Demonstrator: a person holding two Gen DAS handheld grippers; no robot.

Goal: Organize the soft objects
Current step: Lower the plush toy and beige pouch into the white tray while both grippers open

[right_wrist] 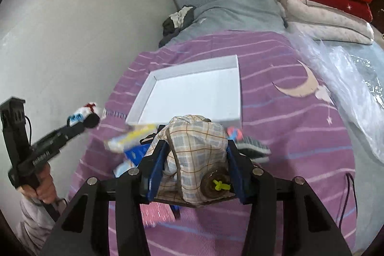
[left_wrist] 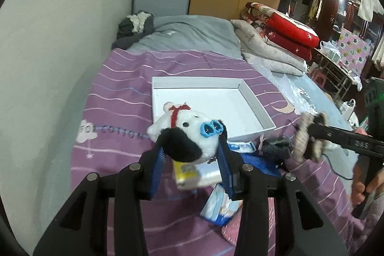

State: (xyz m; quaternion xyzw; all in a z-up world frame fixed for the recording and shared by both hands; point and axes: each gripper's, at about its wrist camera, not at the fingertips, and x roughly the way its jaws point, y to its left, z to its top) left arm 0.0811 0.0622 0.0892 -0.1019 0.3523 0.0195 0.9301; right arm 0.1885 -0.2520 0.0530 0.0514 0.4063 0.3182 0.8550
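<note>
While your left gripper clamps a fluffy black-and-white plush dog above the striped purple bedspread, your right gripper pinches a checked fabric toy — its brown button shows only there — before the shallow white box.

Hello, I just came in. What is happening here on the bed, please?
A person is tidying soft toys on a purple bedspread, with a gripper in each hand. The left gripper holds a black-and-white plush dog. The right gripper holds a plaid fabric toy. Both toys are lifted off the bed, near a white tray that has nothing in it yet. A few small packets lie below.
</note>
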